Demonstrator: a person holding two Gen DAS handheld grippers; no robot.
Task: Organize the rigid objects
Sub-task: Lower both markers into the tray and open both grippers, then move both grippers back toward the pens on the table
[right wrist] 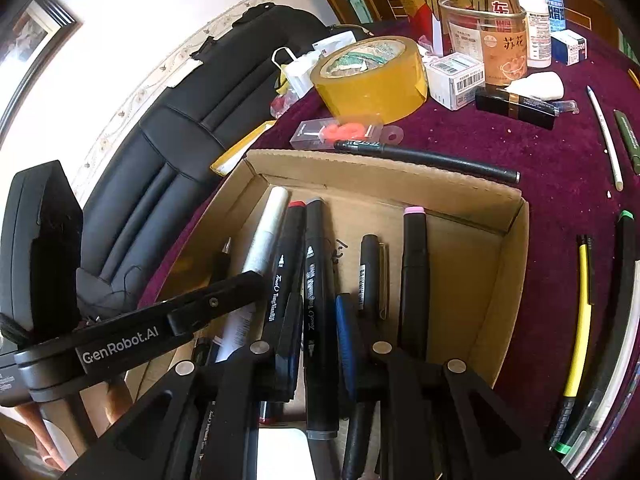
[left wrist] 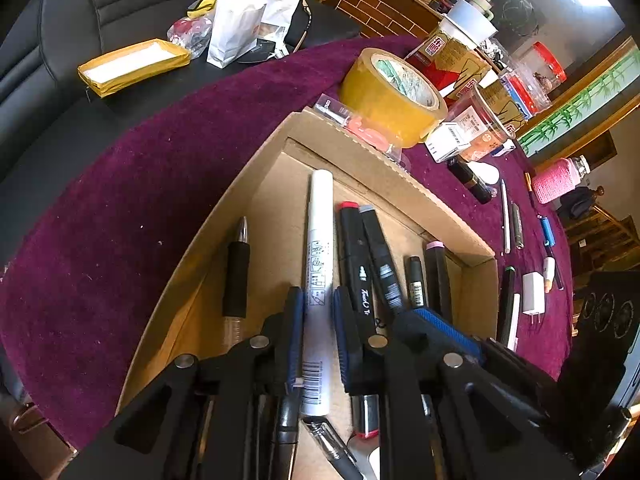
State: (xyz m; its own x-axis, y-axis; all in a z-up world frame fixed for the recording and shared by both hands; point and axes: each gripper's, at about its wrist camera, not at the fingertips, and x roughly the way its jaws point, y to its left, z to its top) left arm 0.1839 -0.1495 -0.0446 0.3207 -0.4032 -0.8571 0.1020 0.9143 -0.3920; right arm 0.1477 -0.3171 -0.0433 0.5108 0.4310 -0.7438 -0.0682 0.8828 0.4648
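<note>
Left claw (left wrist: 318,312): nearly closed on the white marker (left wrist: 318,264), blue pads pressed to both sides of its barrel, low over the cardboard box (left wrist: 380,168). The marker runs lengthwise like its neighbours, so I judge it is being laid parallel into the row.

Right claw (right wrist: 320,320): narrowed around the grey-capped black marker (right wrist: 318,280), pads against its barrel, also inside the box; likely it is squaring this one up beside the red-capped marker (right wrist: 286,264).

Box contents: a black-grip pen (left wrist: 237,276) at the left, then the white marker, the two black markers, a short clipped pen (right wrist: 370,272) and a pink-capped marker (right wrist: 414,272), all roughly parallel.

Still on the table (left wrist: 120,200): loose pens and a white charger plug (left wrist: 533,292) beside the box; tape roll (left wrist: 394,92) behind it.

Left view only: the charger plug and the yellow envelope (left wrist: 128,64) on the sofa.

Right view only: a long black pen (right wrist: 428,158) lying along the box's far rim, a yellow pen (right wrist: 580,320), and the left claw's arm crossing in.
</note>
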